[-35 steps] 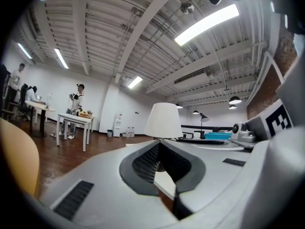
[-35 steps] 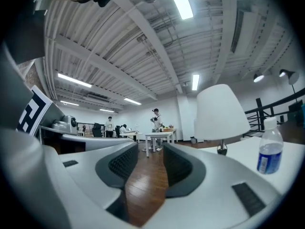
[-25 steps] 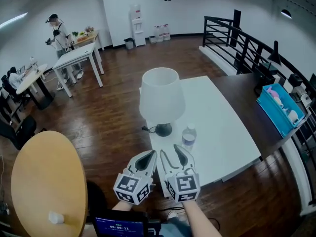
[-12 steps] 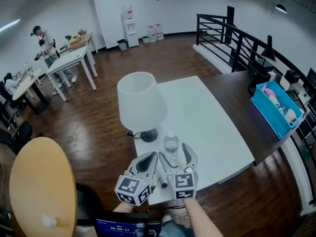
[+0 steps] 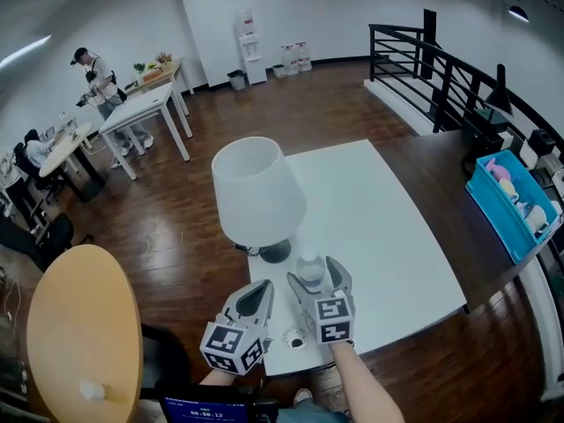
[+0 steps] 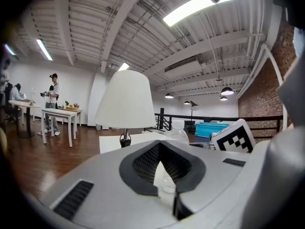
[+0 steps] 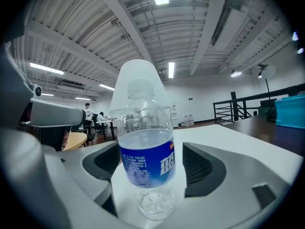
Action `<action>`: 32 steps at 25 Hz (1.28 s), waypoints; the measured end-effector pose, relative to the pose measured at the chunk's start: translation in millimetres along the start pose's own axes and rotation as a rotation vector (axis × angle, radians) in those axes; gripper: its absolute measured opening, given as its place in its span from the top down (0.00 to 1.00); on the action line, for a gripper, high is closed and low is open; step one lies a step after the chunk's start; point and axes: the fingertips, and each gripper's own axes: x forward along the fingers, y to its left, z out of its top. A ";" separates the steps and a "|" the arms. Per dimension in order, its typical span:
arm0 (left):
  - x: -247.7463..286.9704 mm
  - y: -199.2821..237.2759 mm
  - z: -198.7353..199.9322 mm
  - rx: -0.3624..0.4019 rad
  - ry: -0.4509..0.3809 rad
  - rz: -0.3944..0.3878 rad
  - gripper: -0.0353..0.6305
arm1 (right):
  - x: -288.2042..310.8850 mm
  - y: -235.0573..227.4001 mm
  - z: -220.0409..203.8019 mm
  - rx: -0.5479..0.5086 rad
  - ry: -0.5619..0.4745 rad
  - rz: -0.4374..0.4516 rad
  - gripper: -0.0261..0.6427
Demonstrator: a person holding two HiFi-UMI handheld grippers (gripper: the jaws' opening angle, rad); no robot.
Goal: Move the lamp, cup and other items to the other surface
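The right gripper (image 5: 315,276) has just been opening its jaws; they stand spread around the water bottle (image 7: 145,166), upright at the white bench's (image 5: 388,236) near edge, beside the lamp (image 5: 257,192). The left gripper's (image 5: 259,291) jaws are pressed together.

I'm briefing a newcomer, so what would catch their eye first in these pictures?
The big white lamp standing at the near left of the white table. Beside its base, a water bottle stands between the jaws of the right claw, which have just been opening and don't press it.
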 end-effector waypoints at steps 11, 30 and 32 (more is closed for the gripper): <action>-6.3 9.2 -1.2 0.011 0.020 0.048 0.93 | -2.7 20.1 13.8 -0.058 -0.014 0.079 0.53; -185.1 162.5 5.9 -0.078 -0.080 0.396 0.93 | 32.0 275.9 42.3 -0.144 -0.041 0.447 0.53; -218.5 183.8 4.1 -0.086 -0.086 0.448 0.93 | 34.6 318.2 41.5 -0.152 -0.038 0.502 0.53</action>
